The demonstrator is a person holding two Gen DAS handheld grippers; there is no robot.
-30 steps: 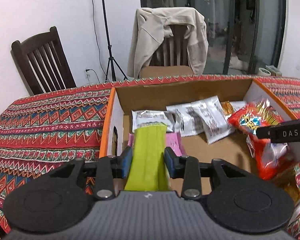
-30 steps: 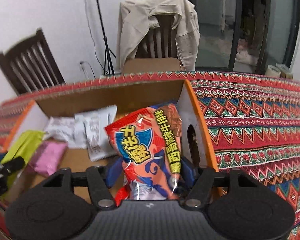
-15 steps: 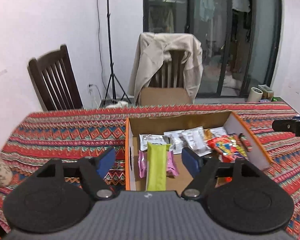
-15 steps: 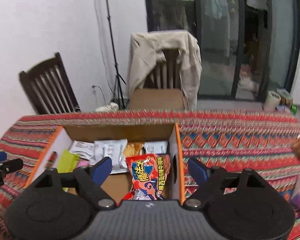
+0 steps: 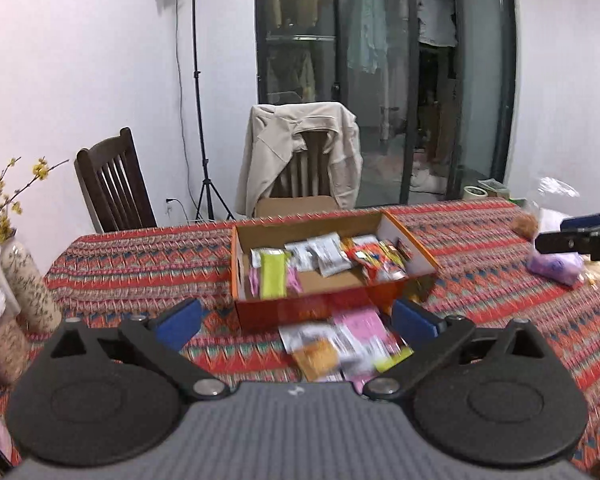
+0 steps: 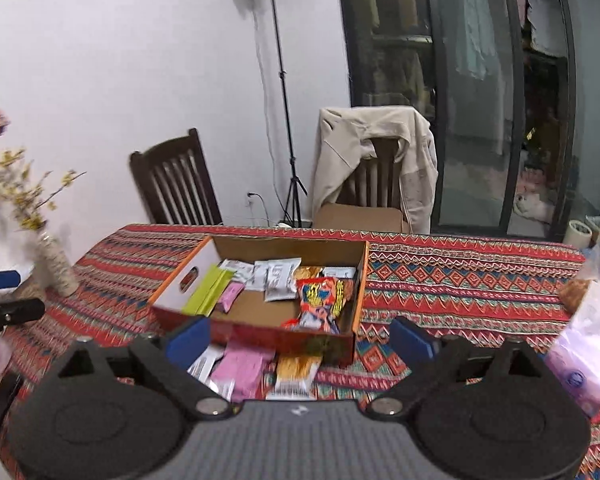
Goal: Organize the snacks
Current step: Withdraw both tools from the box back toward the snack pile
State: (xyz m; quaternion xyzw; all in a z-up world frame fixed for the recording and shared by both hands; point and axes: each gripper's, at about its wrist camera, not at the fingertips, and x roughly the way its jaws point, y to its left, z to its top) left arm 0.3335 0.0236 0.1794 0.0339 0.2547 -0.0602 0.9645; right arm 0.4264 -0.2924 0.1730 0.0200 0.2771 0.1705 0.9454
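Both hand-held grippers, left (image 5: 294, 318) and right (image 6: 298, 336), have just been opening and stand wide apart with nothing between; we next drop onto one loose packet (image 6: 242, 370) on the tabletop (image 6: 440, 280) before the box (image 6: 260, 332), not the whole pile.

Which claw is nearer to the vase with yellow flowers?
Left. The left claw hangs before the box's left half, on the vase's side; the right claw is farther right, past the box's middle.

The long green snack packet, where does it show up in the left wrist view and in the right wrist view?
Left wrist: green packet lies upright at the left end of the cardboard box, above picture centre.
Right wrist: green packet leans diagonally along the box's left wall, left of centre.
Shared landmark: the jacket-draped chair behind the table.
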